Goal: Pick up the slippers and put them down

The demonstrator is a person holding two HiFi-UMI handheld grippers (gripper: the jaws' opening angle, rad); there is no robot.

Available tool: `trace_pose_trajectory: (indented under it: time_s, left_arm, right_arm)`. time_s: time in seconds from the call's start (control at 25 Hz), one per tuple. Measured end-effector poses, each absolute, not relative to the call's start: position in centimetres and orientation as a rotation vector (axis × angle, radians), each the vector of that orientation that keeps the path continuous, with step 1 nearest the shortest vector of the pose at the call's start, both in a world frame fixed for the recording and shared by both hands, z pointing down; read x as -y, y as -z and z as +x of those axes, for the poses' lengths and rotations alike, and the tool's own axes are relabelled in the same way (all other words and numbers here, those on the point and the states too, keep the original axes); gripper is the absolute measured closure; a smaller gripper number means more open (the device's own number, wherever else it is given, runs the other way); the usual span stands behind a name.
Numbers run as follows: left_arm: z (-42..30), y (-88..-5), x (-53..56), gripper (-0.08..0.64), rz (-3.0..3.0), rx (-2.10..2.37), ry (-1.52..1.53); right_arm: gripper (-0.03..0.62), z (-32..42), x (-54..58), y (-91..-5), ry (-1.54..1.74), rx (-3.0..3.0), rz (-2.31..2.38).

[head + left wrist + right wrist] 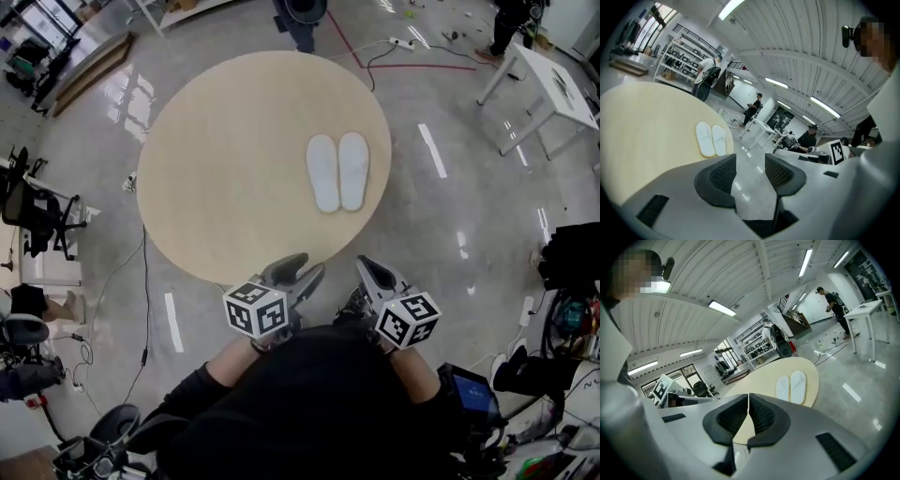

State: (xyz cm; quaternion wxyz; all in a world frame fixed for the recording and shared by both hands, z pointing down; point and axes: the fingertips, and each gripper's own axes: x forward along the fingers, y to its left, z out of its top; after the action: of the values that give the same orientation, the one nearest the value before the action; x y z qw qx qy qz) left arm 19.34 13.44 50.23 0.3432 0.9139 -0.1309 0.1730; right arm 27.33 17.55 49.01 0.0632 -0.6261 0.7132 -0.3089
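1 overhead, 2 low, toward slippers (336, 176)

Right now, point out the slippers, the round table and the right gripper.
slippers (324, 174), head view, sole of one slipper.
round table (225, 159), head view, bare top.
right gripper (367, 266), head view, shut jaw tips.

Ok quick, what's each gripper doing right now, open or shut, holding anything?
Left gripper: open, nothing between its jaws.
Right gripper: shut, empty.
The two flat white slippers lie apart from both, on the round pale wooden table.
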Motion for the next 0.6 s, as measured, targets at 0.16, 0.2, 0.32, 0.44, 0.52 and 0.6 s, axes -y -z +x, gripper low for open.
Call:
trace_pose_trajectory:
  time_s: [0.16, 0.2, 0.32, 0.44, 0.52, 0.6]
  left_arm:
    - [23.3, -49.2, -13.2, 0.353, 2.389, 0.390, -0.440]
    - [23.5, -49.3, -13.0, 0.353, 2.375, 0.406, -0.437]
    - [23.2, -49.8, -11.7, 0.353, 2.325, 0.474, -0.428]
    - [23.4, -50.0, -9.6, 0.353, 2.293, 0.550, -0.411]
    - [23.5, -50.2, -8.2, 0.353, 2.287, 0.584, -0.396]
    - [23.4, -50.4, -6.6, 0.353, 2.288, 0.604, -0.384]
  right_arm:
    - [0.574, 30.9, -16.8, -48.5, 0.943, -2.198, -1.839]
    - [0.574, 31.3, -16.6, -48.6, 0.952, -2.196, -1.834]
    - [0.574, 32.9, -15.4, -49.2, 0.984, -2.169, -1.835]
    - [0.574, 35.0, -14.1, -49.8, 1.012, -2.125, -1.838]
    - [0.572, 35.9, -13.1, -50.3, 1.017, -2.110, -1.839]
    - [0.572, 36.6, -11.7, -50.6, 1.016, -2.100, -1.849]
